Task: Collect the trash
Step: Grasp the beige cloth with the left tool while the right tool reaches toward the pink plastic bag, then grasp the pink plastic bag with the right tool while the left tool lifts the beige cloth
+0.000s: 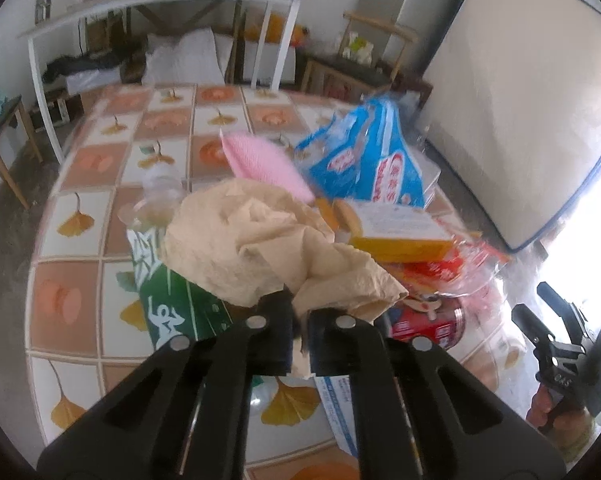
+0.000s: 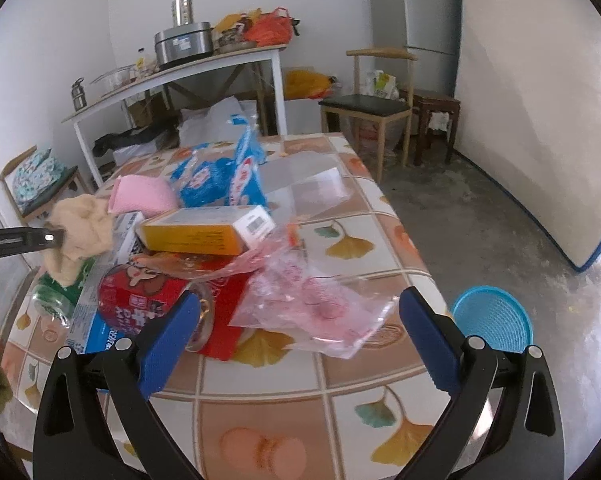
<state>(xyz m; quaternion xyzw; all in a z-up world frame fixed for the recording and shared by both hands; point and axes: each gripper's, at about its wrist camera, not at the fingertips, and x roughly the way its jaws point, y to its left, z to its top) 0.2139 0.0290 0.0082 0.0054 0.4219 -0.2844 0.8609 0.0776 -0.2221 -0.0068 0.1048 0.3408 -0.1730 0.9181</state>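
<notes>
In the left wrist view the left claw (image 1: 300,312) is shut tight on a lower fold of a crumpled beige paper napkin (image 1: 260,244), which sits bunched over a green printed packet (image 1: 172,312) on the tiled surface (image 1: 72,184). The napkin looks very light, soft and easily torn, so a pinch on a thick bunched fold, as here, seems safer than on a loose corner; it should lift without dragging much. Close behind it lie a clear plastic bottle (image 1: 160,192), a pink cloth (image 1: 260,160), a blue-and-white plastic bag (image 1: 364,160) and a yellow-sided carton (image 1: 400,236), with red wrappers (image 1: 432,320) to the right; the right claw (image 1: 540,312) shows at that edge, held in a hand (image 1: 556,412). In the right wrist view the right claw (image 2: 300,328) stands wide open and empty, its blue pads on either side of a crinkled clear-pink plastic bag (image 2: 312,300) lying on the surface (image 2: 284,396). That film looks weightless, slippery and limp, best taken where it bunches thickest. A red snack pack (image 2: 148,296) lies just left of it, and the carton (image 2: 204,232) rests on the heap behind, so a careless close could catch those too. The left claw (image 2: 58,236) grips the napkin (image 2: 84,232) at the left. A blue mesh basket (image 2: 496,320) stands on the floor beside the surface, the likely place for the rubbish.
</notes>
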